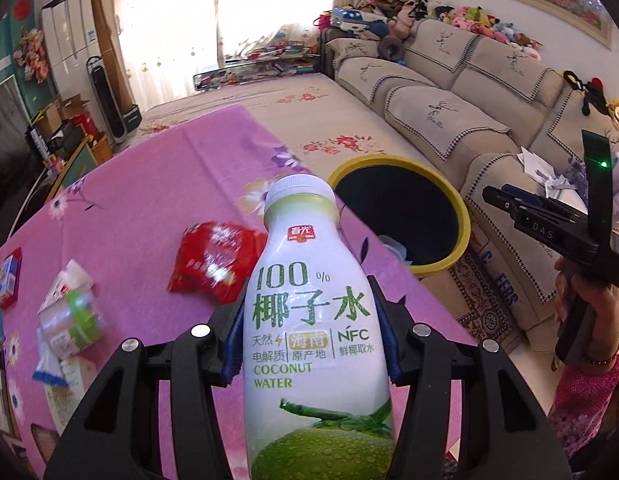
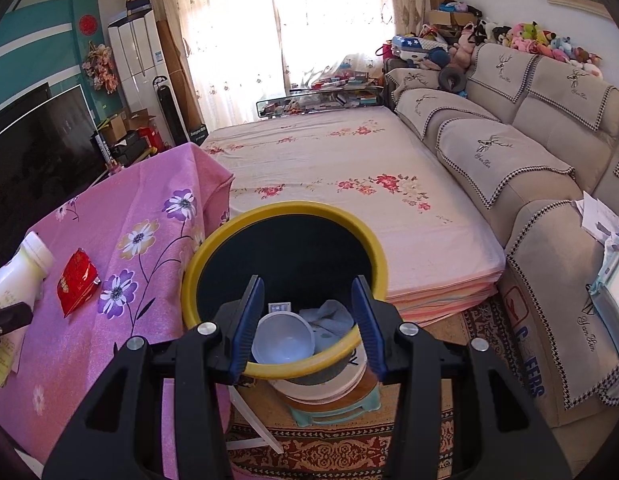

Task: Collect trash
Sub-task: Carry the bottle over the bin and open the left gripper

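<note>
While gripped, white coconut-water bottle (image 1: 309, 320), green label

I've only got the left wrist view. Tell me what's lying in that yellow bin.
Observer: A white bowl lies at the bottom of the bin, beside something crumpled and grey-blue.
Operator: Now report the right tool's jaws.
Observer: The right tool hangs above the bin's near rim, jaws apart, nothing between them.
Operator: Say what the bin stands on.
Observer: Round plate-like things stacked on a pale green stool.
</note>
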`<act>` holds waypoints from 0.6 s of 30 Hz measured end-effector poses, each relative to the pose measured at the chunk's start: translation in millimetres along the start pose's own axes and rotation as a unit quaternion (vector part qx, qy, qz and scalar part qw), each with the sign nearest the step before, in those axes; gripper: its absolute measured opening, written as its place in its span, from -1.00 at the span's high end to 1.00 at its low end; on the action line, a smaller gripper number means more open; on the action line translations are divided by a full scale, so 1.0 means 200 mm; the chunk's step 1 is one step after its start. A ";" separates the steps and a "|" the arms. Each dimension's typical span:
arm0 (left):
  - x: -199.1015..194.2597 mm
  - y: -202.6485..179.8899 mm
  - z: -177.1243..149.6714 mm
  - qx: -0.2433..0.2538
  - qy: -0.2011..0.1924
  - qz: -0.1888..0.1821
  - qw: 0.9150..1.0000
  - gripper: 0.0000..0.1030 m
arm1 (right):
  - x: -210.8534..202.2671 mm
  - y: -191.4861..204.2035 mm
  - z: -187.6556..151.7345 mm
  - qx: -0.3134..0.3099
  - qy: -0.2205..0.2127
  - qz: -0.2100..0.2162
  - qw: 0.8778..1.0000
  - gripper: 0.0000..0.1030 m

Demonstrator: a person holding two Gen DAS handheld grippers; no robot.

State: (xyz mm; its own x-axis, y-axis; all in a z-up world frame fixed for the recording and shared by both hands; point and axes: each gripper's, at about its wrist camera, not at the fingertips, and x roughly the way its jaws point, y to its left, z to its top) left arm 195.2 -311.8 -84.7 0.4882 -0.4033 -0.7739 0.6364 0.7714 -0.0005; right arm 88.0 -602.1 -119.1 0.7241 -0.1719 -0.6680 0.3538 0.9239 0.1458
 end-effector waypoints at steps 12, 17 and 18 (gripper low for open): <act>0.48 -0.46 0.55 0.072 -0.010 -0.067 0.995 -0.05 | -0.10 -0.37 -0.11 0.063 0.002 -0.056 0.996 0.14; 0.62 -0.55 0.68 0.081 -0.038 -0.037 0.995 -0.45 | -0.04 -0.39 -0.14 0.067 0.017 -0.054 0.996 0.13; 0.62 -0.54 0.69 0.076 -0.036 -0.040 0.996 -0.45 | -0.03 -0.38 -0.14 0.067 0.019 -0.052 0.996 0.13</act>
State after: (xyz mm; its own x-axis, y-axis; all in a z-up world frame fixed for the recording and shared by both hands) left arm 269.3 -514.2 -93.8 0.4701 -0.4990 -0.7280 0.7553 0.6542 0.0393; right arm 39.3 -662.1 -146.8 0.6576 -0.2488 -0.7111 0.5029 0.8478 0.1684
